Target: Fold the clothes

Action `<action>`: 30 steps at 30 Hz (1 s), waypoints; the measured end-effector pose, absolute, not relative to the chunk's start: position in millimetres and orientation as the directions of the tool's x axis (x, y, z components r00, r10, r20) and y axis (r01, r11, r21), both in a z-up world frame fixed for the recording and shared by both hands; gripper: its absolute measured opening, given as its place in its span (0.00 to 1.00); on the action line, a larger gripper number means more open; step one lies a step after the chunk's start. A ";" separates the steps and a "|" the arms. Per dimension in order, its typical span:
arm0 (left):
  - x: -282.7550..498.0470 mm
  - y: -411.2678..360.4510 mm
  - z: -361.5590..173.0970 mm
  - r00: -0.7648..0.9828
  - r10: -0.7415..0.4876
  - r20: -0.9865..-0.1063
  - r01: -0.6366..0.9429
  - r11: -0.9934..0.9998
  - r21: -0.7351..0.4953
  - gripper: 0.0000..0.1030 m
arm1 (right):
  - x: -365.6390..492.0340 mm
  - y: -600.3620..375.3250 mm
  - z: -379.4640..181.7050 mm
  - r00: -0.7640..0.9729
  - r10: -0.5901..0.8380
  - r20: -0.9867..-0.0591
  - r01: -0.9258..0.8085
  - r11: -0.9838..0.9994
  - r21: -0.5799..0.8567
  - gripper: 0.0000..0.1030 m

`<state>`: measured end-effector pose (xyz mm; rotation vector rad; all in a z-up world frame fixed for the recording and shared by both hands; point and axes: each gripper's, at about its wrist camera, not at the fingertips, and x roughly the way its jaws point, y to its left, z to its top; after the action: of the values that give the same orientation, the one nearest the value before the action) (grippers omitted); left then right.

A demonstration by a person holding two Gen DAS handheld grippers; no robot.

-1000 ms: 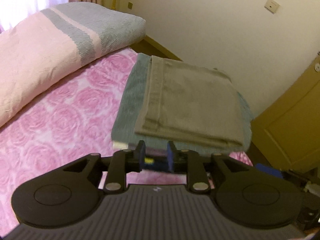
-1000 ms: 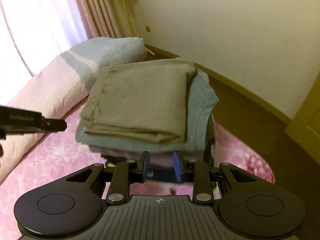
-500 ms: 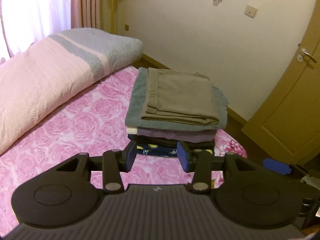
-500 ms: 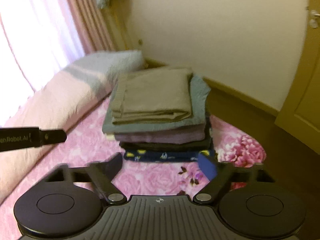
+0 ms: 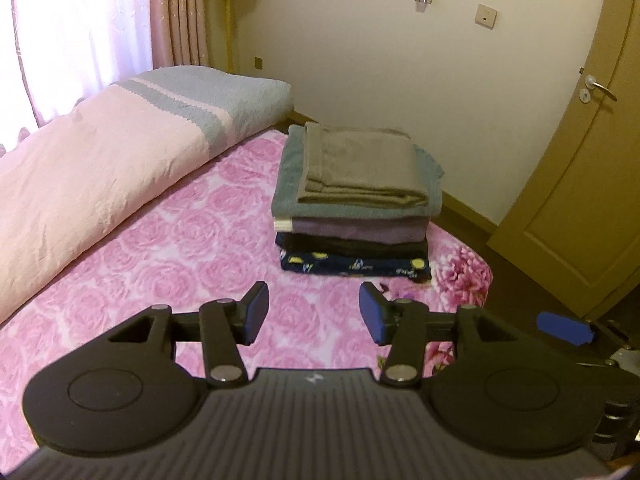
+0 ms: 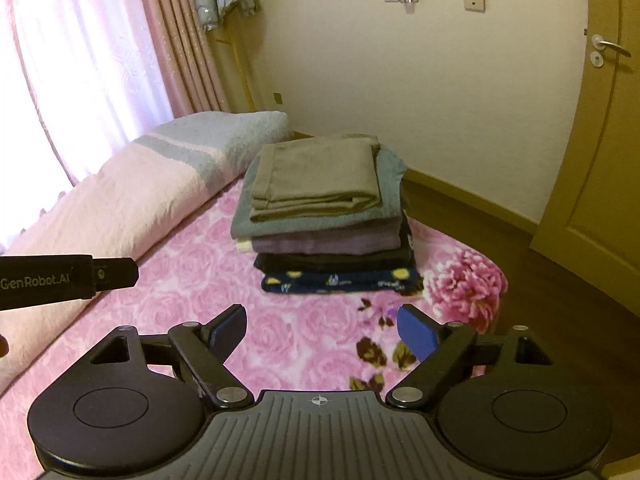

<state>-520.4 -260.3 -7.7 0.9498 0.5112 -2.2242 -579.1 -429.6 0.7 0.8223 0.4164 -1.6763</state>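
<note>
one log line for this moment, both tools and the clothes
left tool: open, empty | right tool: open, empty | clothes stack: folded, on bed, untouched | brown piece on top

My bedroom at home.
Before me: a rose-print bed (image 5: pixel 168 248), pink curtains (image 6: pixel 188 40), a closed door (image 5: pixel 580 200).

Stack of folded clothes (image 5: pixel 352 196) on bed (image 5: pixel 192 264), far right corner.
5 garments lie 1 upon another. Rolled quilt (image 5: pixel 120 168) lies left of stack, along the bed's left side. Wall (image 5: pixel 400 60) stands behind; door (image 5: pixel 580 200) stands right. Both grippers are near, apart from stack.
</note>
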 end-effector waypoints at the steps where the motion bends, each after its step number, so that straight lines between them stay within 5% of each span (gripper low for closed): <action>1: -518.1 -257.4 -7.8 -0.518 -0.417 -0.747 0.701 -0.707 -0.091 0.44 | -575.5 -424.2 1.7 -0.091 -0.700 -0.708 0.951 -0.273 0.148 0.83; 30: -526.3 -218.9 -35.2 -0.437 -0.428 -0.791 0.785 -0.611 -0.104 0.45 | -600.3 -426.6 -5.6 -0.099 -0.606 -0.789 0.969 -0.239 0.062 0.83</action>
<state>-526.3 -218.9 -35.2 0.9680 0.6062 -2.0864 -600.3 -426.6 -5.6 0.8559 0.5867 -1.6427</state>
